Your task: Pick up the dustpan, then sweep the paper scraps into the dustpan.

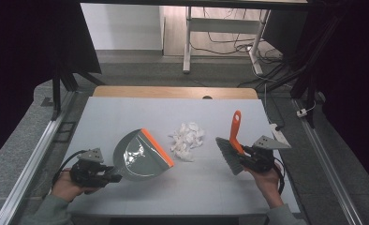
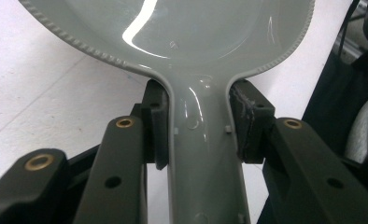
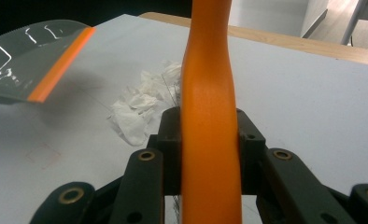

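A grey dustpan (image 1: 143, 157) with an orange edge is seen left of the middle in the high view. Its handle is clamped by the left tool (image 1: 108, 178) at the lower left of the frame. In the left gripper view, the grey handle (image 2: 205, 154) is squeezed between the two black jaws, and the wide pan fills the top of the frame.

A brush (image 1: 233, 145) with an orange handle and grey bristles is held at the right of the high view. It is clamped by the right tool (image 1: 246, 157), with the handle pointing up and away. In the right gripper view, the orange handle (image 3: 210, 116) is pressed between the jaws in the middle of the frame.

A small pile of white paper bits (image 1: 187, 139) lies on the white table (image 1: 126, 112), between the dustpan and the brush. In the right gripper view, the pile (image 3: 142, 105) is seen left of the handle, with the dustpan (image 3: 32, 58) at the upper left.
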Demonstrator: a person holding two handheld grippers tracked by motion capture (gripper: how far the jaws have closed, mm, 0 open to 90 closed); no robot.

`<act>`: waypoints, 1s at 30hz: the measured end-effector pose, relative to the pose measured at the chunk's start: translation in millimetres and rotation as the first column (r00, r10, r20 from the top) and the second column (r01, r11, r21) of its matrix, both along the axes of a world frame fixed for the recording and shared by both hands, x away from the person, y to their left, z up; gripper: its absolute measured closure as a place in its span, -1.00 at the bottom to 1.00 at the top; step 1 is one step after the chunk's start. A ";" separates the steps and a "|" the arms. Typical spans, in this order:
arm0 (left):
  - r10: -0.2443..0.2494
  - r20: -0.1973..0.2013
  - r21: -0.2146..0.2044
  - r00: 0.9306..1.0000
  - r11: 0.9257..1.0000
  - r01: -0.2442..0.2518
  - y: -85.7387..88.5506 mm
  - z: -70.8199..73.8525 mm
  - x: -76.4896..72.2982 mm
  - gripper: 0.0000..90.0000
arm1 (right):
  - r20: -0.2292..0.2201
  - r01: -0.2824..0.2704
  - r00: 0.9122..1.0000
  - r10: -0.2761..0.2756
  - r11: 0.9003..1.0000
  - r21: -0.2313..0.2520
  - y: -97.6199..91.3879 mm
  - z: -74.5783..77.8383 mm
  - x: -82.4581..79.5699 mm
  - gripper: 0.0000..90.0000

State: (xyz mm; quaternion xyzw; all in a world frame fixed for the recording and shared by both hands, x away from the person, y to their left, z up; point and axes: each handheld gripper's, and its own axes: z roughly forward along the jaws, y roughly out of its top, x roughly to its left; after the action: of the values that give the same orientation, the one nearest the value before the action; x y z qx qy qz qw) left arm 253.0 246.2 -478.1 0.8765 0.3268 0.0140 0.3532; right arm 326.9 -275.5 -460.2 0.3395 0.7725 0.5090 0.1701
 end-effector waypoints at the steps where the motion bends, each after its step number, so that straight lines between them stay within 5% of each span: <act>1: -0.001 -0.001 0.004 1.000 1.000 0.001 -0.9 -0.5 0.1 0.37 | 0.001 0.000 1.000 0.000 1.000 -0.001 0.1 0.2 0.0 0.57; 30: -0.070 -0.069 0.048 0.995 0.996 0.073 -24.6 -16.7 6.6 0.37 | 0.008 0.009 1.000 -0.009 1.000 0.021 31.6 5.0 38.4 0.57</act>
State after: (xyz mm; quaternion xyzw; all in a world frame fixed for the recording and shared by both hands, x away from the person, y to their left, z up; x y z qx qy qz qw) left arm 259.5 221.6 -494.9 0.8962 0.3065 -0.0197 0.3202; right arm 365.3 -243.9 -455.2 0.3428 0.7648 0.5177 0.1717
